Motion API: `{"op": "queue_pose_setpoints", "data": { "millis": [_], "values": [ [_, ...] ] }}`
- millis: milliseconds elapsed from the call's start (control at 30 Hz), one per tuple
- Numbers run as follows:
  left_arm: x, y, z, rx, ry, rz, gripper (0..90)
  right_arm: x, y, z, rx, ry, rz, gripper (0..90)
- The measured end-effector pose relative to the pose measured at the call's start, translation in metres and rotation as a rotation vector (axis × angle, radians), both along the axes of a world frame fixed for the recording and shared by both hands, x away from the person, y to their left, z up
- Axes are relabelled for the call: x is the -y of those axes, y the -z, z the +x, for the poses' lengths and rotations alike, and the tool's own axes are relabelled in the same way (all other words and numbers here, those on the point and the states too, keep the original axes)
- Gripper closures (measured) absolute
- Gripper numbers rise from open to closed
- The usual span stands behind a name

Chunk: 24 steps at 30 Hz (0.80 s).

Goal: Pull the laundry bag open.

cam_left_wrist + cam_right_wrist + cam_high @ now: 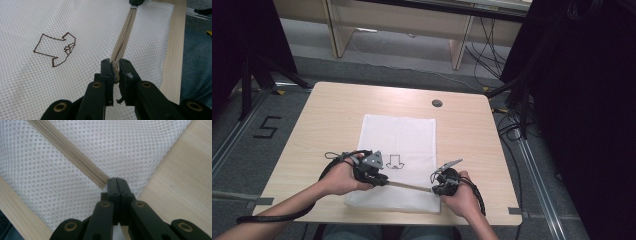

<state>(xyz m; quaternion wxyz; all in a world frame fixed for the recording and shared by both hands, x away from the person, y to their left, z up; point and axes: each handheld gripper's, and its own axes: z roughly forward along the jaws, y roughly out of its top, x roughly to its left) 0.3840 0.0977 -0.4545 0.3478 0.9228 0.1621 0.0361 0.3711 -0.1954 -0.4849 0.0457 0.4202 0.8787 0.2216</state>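
Note:
A white mesh bag [399, 135] lies flat on the wooden table [327, 115], with a brown shirt outline [395, 161] printed on it. A beige zipper [409, 186] runs across its near end, stretched between both grippers. My left gripper [384, 181] is shut on the beige zipper pull [115, 72], and the zipper [125, 35] leads away from it toward the right gripper [136, 2]. My right gripper [434, 187] is shut on the bag's edge where the zipper [67, 151] ends, its jaws [116, 180] pressed together over the mesh bag [137, 145].
A round cable hole [437, 103] sits in the table's far right part. The table's near edge runs just behind both hands. Dark stands and loose cables [512, 125] lie on the floor to the right, and a taped "5" [266, 127] to the left.

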Motion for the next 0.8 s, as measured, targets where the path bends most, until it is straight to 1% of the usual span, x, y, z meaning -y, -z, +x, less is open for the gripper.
{"op": "queue_pose_setpoints", "data": {
  "millis": [33, 100, 133, 233, 267, 300, 433, 467, 500, 533, 567, 600, 633, 667, 700, 733, 767, 800],
  "values": [
    [-0.0001, 0.0003, -0.0005, -0.009, -0.010, -0.007, 81.9, -0.0005, -0.0008, -0.0008, -0.009, 0.013, -0.008, 90.0],
    [0.0000, 0.0002, -0.0011, -0.012, -0.011, -0.012, 81.9, -0.0009, -0.0008, -0.0013, -0.015, 0.017, -0.004, 90.0],
    [-0.0003, -0.0006, -0.0013, -0.007, -0.008, -0.004, 81.9, -0.0009, -0.0008, -0.0013, -0.013, 0.015, -0.006, 90.0],
    [-0.0006, -0.0015, -0.0010, 0.005, 0.000, -0.010, 81.9, -0.0011, -0.0011, -0.0013, -0.007, 0.011, -0.012, 90.0],
    [-0.0007, -0.0015, -0.0009, 0.004, 0.002, -0.010, 81.9, -0.0012, -0.0012, -0.0013, -0.008, 0.010, -0.013, 90.0],
    [-0.0005, -0.0012, -0.0018, -0.006, -0.009, -0.014, 81.9, -0.0012, -0.0012, -0.0013, -0.008, 0.011, -0.013, 90.0],
    [-0.0008, -0.0018, -0.0021, -0.002, -0.008, -0.020, 81.8, -0.0013, -0.0011, -0.0013, -0.007, 0.011, -0.012, 90.0],
    [-0.0011, -0.0019, -0.0023, 0.007, -0.007, -0.015, 81.9, -0.0004, 0.0000, 0.0001, 0.015, -0.018, -0.004, 90.0],
    [-0.0018, -0.0020, -0.0021, -0.001, -0.007, -0.023, 81.9, -0.0005, -0.0001, 0.0001, 0.014, -0.018, -0.004, 90.0],
    [-0.0029, -0.0022, -0.0014, 0.007, -0.002, -0.013, 81.8, -0.0007, -0.0001, 0.0000, 0.016, -0.018, -0.005, 90.0],
    [-0.0035, -0.0024, -0.0015, 0.009, 0.001, -0.019, 81.9, -0.0010, -0.0002, -0.0002, 0.010, -0.013, -0.008, 90.0],
    [-0.0036, -0.0018, -0.0019, 0.000, -0.007, -0.024, 81.9, -0.0013, -0.0006, -0.0005, 0.004, -0.006, -0.012, 90.0],
    [-0.0039, -0.0015, -0.0023, 0.002, -0.013, -0.023, 81.8, -0.0012, -0.0006, -0.0004, 0.004, -0.006, -0.012, 90.0],
    [-0.0041, -0.0015, -0.0024, -0.004, -0.016, -0.026, 81.9, -0.0006, -0.0001, 0.0003, 0.015, -0.020, -0.007, 90.0],
    [-0.0044, -0.0018, -0.0016, 0.007, -0.004, -0.025, 81.9, -0.0005, -0.0002, 0.0001, 0.014, -0.018, -0.005, 90.0],
    [-0.0041, -0.0015, -0.0026, -0.004, -0.014, -0.027, 81.9, -0.0006, 0.0000, 0.0000, 0.015, -0.018, -0.004, 90.0],
    [-0.0045, -0.0018, -0.0021, 0.003, -0.009, -0.018, 81.9, -0.0006, 0.0000, 0.0000, 0.017, -0.019, -0.005, 90.0],
    [-0.0042, -0.0016, -0.0026, -0.003, -0.013, -0.028, 81.9, -0.0007, 0.0000, 0.0000, 0.017, -0.019, -0.005, 90.0]
  ]
}}
